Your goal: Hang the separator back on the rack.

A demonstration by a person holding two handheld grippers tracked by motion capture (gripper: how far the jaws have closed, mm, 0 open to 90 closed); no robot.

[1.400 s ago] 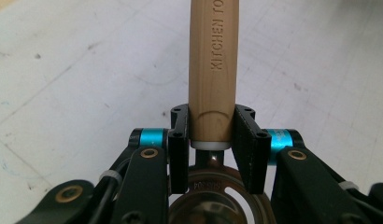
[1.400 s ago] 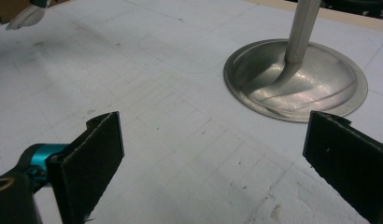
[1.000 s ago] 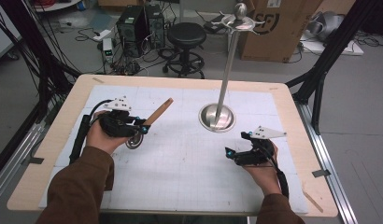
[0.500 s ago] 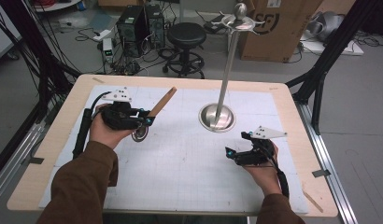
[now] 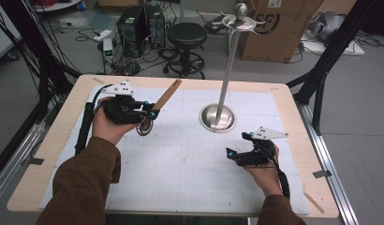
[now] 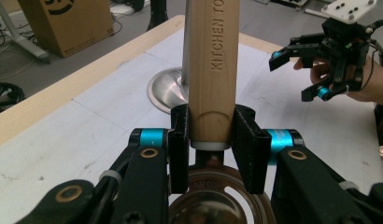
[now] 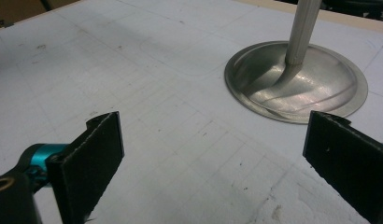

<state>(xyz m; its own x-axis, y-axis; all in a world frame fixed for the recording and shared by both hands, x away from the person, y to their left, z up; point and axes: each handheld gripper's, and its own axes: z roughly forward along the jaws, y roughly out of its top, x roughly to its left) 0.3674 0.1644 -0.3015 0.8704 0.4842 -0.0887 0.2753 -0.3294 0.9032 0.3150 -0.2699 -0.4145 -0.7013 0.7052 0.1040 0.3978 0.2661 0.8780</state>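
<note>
My left gripper point(image 5: 151, 114) hangs above the left side of the table, shut on a kitchen utensil. In the left gripper view its pads point(image 6: 245, 140) clamp the base of the wooden handle point(image 6: 213, 70), just above the round metal head point(image 6: 210, 205). In the high view the handle point(image 5: 166, 93) slants up and away to the right, and the metal head point(image 5: 145, 126) hangs below the jaws. My right gripper point(image 5: 237, 144) rests low at the right, its jaws wide apart point(image 7: 213, 144) with nothing between them, facing the base of the metal stand point(image 7: 297, 84).
The tall metal stand point(image 5: 230, 65) rises from a round base point(image 5: 218, 118) at the table's middle right, with hooks at its top point(image 5: 240, 14). A white gridded mat point(image 5: 180, 164) covers the wooden table point(image 5: 293, 117). A stool, boxes and cables lie beyond the far edge.
My left hand has lifted the utensil higher and a little toward the far side; its handle now points further up. The right gripper has stayed where it was.
</note>
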